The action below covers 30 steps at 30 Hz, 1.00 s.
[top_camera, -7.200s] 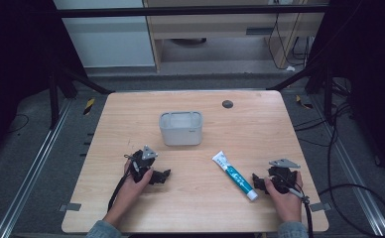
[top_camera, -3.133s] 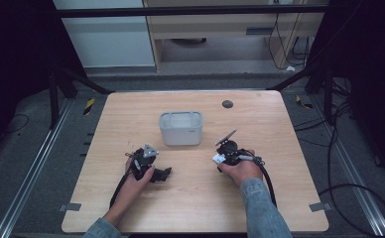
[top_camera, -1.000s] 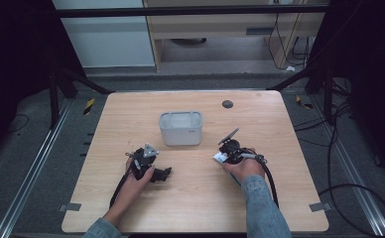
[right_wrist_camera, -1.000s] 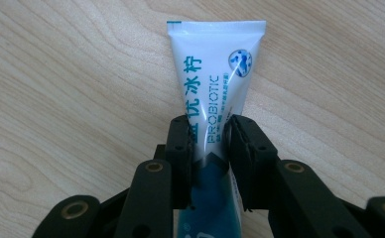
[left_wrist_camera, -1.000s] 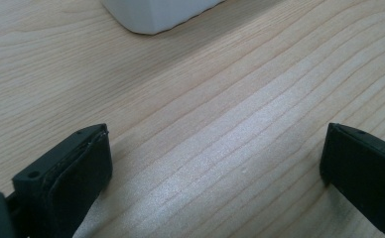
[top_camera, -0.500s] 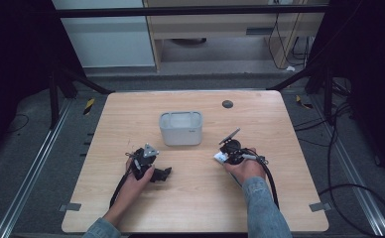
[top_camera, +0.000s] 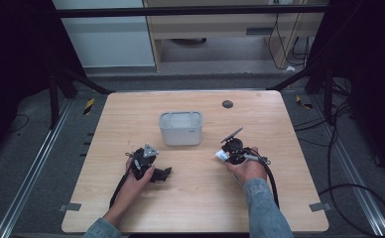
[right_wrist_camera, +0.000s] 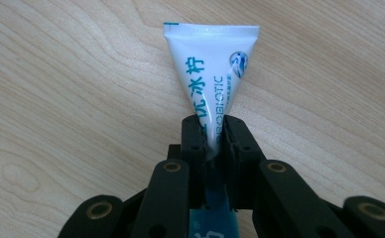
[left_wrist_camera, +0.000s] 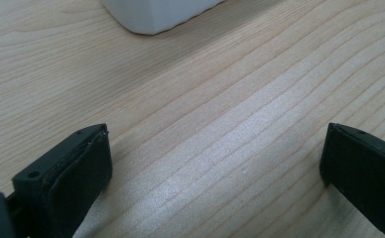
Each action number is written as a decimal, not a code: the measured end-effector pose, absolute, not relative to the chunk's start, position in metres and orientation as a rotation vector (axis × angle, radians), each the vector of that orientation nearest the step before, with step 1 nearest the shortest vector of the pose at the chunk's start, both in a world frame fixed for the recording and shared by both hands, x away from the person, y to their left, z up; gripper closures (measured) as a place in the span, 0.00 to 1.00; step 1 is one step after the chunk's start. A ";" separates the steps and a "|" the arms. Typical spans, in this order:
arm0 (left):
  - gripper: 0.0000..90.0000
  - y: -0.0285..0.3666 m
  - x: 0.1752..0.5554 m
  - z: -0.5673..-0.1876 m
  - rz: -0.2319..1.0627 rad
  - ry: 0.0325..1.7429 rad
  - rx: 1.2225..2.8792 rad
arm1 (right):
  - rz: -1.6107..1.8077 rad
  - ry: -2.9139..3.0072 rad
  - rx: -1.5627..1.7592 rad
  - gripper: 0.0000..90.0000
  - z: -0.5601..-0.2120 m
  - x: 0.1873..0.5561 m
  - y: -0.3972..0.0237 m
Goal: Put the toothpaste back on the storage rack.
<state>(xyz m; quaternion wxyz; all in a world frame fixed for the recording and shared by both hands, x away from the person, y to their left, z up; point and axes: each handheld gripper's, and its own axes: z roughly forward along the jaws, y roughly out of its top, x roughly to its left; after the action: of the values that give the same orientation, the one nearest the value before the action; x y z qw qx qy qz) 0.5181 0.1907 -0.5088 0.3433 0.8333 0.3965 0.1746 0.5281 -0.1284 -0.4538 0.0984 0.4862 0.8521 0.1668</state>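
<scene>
**A:** Where does the toothpaste tube (right_wrist_camera: 211, 74) lie with respect to the grey bin (top_camera: 180, 128)?

**B:** On the wooden table (top_camera: 280, 124), to the right of the bin and a little nearer the person, well apart from it. In the high view only its pale end (top_camera: 222, 156) peeks out just left of the right hand.

**A:** And the right gripper (right_wrist_camera: 214, 136)?

**B:** Its two black jaws are clamped on the tube. They have just been closing, and in the right gripper view the pads press both flanks of the white tube, pinching it where the body narrows. The flat crimped end with the teal edge points away from the gripper over the wood; the teal part of the tube runs back between the jaws toward the camera.

**A:** Is the tube lifted off the table?

**B:** That cannot be told. The right gripper (top_camera: 234, 148) sits low over the tabletop, right of the bin, with its cable looping back along the sleeve.

**A:** What about the left gripper (top_camera: 161, 173)?

**B:** It is held on the near side of the bin, slightly left of it and clear of it. In the left gripper view its jaws stand wide apart with only bare wood grain between them; a corner of the bin (left_wrist_camera: 156, 12) shows at the top of that view, beyond the jaws. The left gripper (left_wrist_camera: 215, 163) grips nothing.

**A:** Anything else near the bin?

**B:** A small dark round spot (top_camera: 227, 104) on the table, behind the bin and to its right.
</scene>
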 end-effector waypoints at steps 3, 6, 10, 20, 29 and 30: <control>0.00 0.191 0.518 -0.509 0.454 1.031 2.165 | 0.476 2.516 1.433 0.90 -0.448 0.528 -0.128; 0.00 0.191 0.518 -0.509 0.454 1.031 2.165 | 0.478 2.509 1.416 0.90 -0.441 0.528 -0.128; 0.00 0.191 0.518 -0.509 0.454 1.030 2.165 | 0.468 2.498 1.393 0.90 -0.435 0.528 -0.129; 0.00 0.191 0.518 -0.509 0.454 1.030 2.165 | 0.493 2.437 1.401 0.90 -0.420 0.527 -0.139; 0.00 0.190 0.518 -0.509 0.454 1.032 2.161 | 0.576 2.352 1.418 0.91 -0.398 0.525 -0.149; 0.00 0.190 0.518 -0.509 0.454 1.032 2.161 | 0.587 2.346 1.408 0.91 -0.396 0.525 -0.150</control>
<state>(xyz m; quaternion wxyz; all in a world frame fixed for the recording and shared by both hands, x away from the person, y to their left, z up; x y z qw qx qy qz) 0.5180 0.1904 -0.5089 0.3449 0.8322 0.3975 0.1746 0.5254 -0.1503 -0.3956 0.1709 0.4956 0.8261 0.2067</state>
